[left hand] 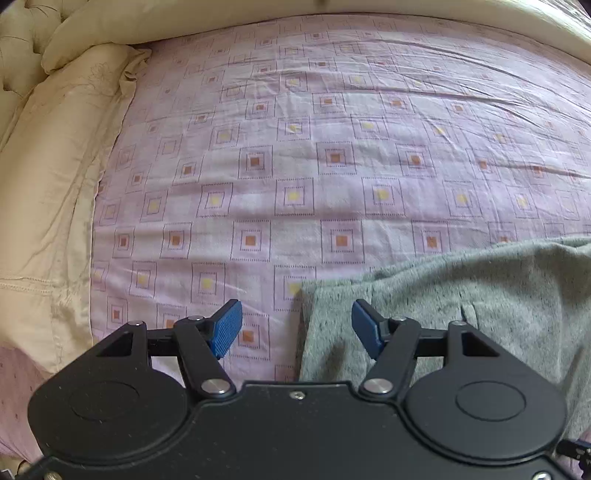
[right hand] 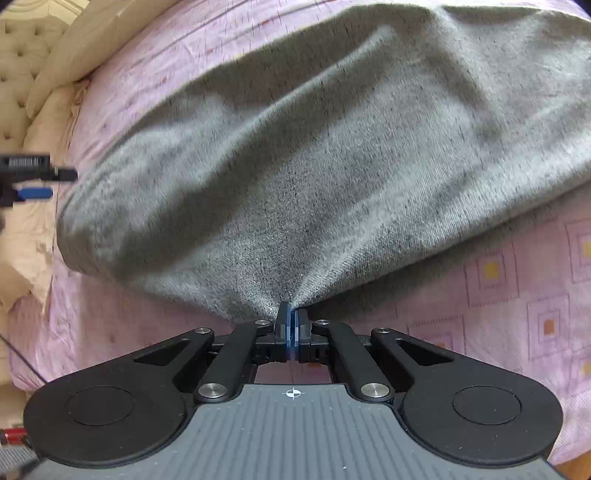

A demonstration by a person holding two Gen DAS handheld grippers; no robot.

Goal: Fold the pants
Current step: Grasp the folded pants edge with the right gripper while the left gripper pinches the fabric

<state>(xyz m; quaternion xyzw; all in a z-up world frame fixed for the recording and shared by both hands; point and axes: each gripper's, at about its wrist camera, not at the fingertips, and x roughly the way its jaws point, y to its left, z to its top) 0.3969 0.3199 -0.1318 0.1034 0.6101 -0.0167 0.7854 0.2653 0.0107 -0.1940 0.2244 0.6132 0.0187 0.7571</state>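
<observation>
The grey knit pants (left hand: 461, 295) lie on the pink patterned bed sheet (left hand: 295, 147) at the lower right of the left wrist view. My left gripper (left hand: 297, 326) is open, its blue pads (left hand: 227, 326) apart over the pants' left edge, holding nothing. In the right wrist view my right gripper (right hand: 292, 321) is shut on an edge of the pants (right hand: 314, 166), and the cloth pulls into a taut cone from the pinch and spreads wide above the sheet (right hand: 517, 302). The left gripper (right hand: 35, 192) shows at the far left.
Cream pillows (left hand: 55, 166) and a cream duvet (left hand: 258, 18) lie along the left and far sides of the bed. A tufted cream headboard (right hand: 18, 55) stands at the upper left. The bed's near edge (right hand: 22, 376) drops off at the lower left.
</observation>
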